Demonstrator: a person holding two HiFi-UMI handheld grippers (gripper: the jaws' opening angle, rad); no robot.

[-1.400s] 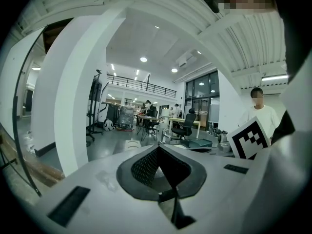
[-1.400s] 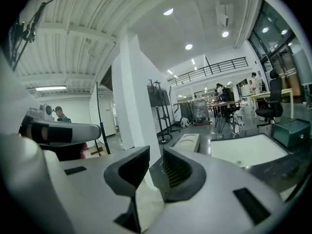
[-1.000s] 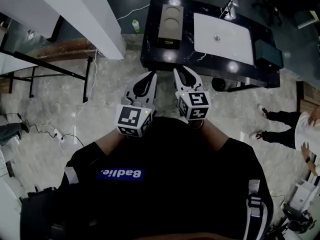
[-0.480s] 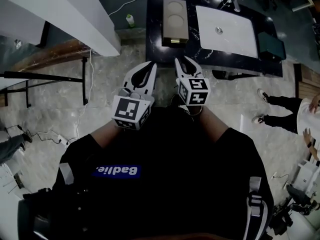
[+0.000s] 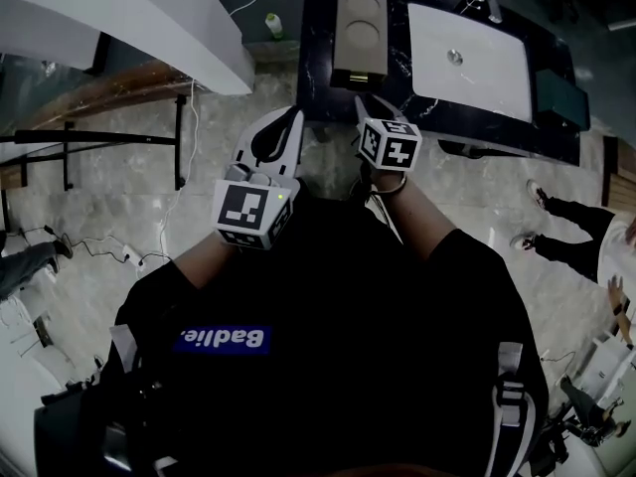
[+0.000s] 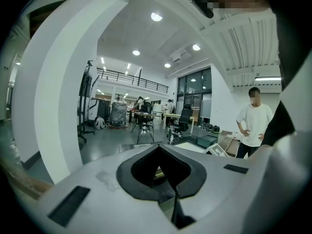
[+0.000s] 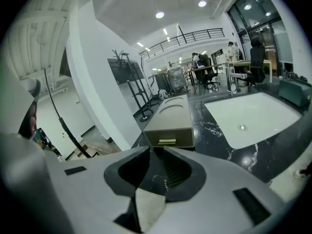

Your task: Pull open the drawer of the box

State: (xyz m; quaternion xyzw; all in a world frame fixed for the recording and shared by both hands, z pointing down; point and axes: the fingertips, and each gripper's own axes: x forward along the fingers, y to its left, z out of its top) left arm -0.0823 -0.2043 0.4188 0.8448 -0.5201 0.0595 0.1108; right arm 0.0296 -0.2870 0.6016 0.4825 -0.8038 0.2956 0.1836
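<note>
Box point(image 5: 360, 28) sits on the dark table point(image 5: 318, 68), just ahead of my right gripper point(image 5: 364, 109). Its drawer point(image 7: 168, 134) faces the tips without touching them. My left gripper point(image 5: 288, 122) is alongside, over the floor. The right gripper view shows the drawer handle point(image 7: 167, 141). The left gripper view shows only the hall and a standing person point(image 6: 253, 123). Both grippers' jaws are pressed together, empty.

Both grippers held out ahead of the chest, closed.
The left gripper point(image 5: 291, 117) sits nearer the body and the right gripper point(image 5: 360, 102) reaches farther forward. Each one's fingers point(image 6: 97, 177) meet tip to tip. The bare forearms point(image 5: 204, 264) angle inward from the shoulders.
</note>
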